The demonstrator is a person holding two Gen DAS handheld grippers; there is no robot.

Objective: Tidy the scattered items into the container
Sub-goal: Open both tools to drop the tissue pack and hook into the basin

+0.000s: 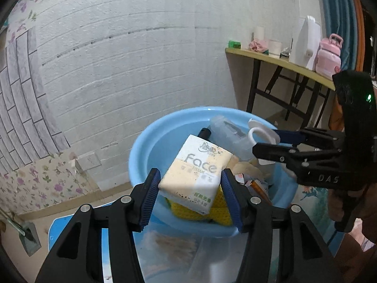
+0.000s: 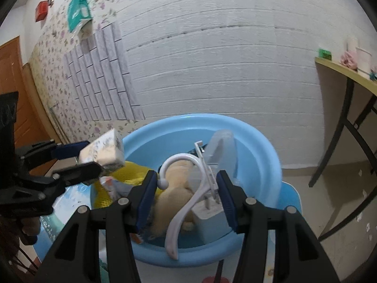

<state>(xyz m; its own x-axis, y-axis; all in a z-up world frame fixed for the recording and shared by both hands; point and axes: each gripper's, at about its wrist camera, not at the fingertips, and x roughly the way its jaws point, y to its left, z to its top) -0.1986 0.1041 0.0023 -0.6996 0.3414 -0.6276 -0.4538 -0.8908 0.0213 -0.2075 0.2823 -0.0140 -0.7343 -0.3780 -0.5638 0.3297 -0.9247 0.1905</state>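
Tissue pack sits clamped in the left gripper above the basin; lower it before letting go, clear of the right gripper pinching the hanger.

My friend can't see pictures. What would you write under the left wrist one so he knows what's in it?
The left gripper holds a tissue pack printed "Face" between its blue jaws, above a blue basin already holding several items. The right gripper reaches in from the right with a white hanger between its jaws, before a white brick-patterned wall.
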